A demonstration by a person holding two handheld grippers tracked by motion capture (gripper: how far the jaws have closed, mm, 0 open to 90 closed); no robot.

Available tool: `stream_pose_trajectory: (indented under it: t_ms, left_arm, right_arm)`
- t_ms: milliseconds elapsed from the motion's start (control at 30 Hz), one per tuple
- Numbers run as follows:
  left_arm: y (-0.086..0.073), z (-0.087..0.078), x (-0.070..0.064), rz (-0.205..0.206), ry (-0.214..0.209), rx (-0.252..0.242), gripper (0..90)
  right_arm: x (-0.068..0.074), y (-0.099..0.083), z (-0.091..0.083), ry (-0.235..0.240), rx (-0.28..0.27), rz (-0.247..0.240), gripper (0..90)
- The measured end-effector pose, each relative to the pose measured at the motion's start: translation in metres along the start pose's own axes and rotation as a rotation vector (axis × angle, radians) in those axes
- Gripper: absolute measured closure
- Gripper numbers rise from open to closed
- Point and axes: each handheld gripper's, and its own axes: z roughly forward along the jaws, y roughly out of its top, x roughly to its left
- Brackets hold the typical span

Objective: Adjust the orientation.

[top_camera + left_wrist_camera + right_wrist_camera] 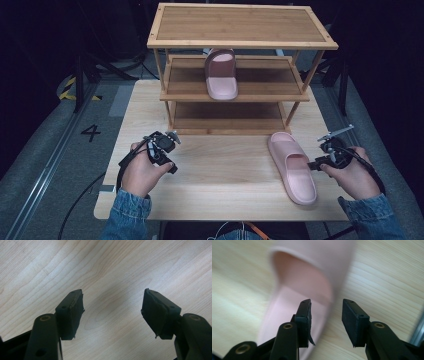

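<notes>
Two pink slippers are here. One slipper [221, 75] lies on the middle tier of a wooden shelf rack [240, 40] at the back of the table. The other slipper [292, 167] lies on the tabletop at the right, toe toward the rack. My right gripper [316, 164] is at this slipper's right side. In the right gripper view the right gripper [326, 302] is open, with the blurred slipper [312, 275] just ahead and its side edge by the left jaw. My left gripper [169, 162] hovers over bare wood, and the left gripper [113, 293] is open and empty.
The light wooden table [225, 170] carries the three-tier rack at its far half. The rack's top and bottom tiers hold nothing. Dark floor with a marked "4" [91, 132] lies to the left. Cables trail from both grippers toward the table's near edge.
</notes>
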Motion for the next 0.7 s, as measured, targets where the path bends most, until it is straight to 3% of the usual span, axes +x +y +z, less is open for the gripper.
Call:
stream_pose_trajectory:
  t_ms: [200,333,500,700]
  left_arm:
    - [-0.002,-0.001,0.0,-0.007,-0.007,-0.008,33.4]
    - [-0.004,0.001,0.001,-0.011,-0.005,-0.004,33.3]
    - [-0.007,0.0,0.001,-0.016,-0.003,-0.005,33.3]
    - [-0.01,-0.001,0.001,-0.024,0.001,-0.005,33.4]
  right_arm:
    - [0.024,0.01,0.021,0.064,-0.03,-0.103,65.3]
    - [0.035,0.017,0.033,0.065,-0.062,-0.1,65.4]
    - [0.042,0.021,0.047,0.044,-0.054,-0.114,66.9]
    - [0.043,0.024,0.054,0.031,-0.041,-0.137,78.2]
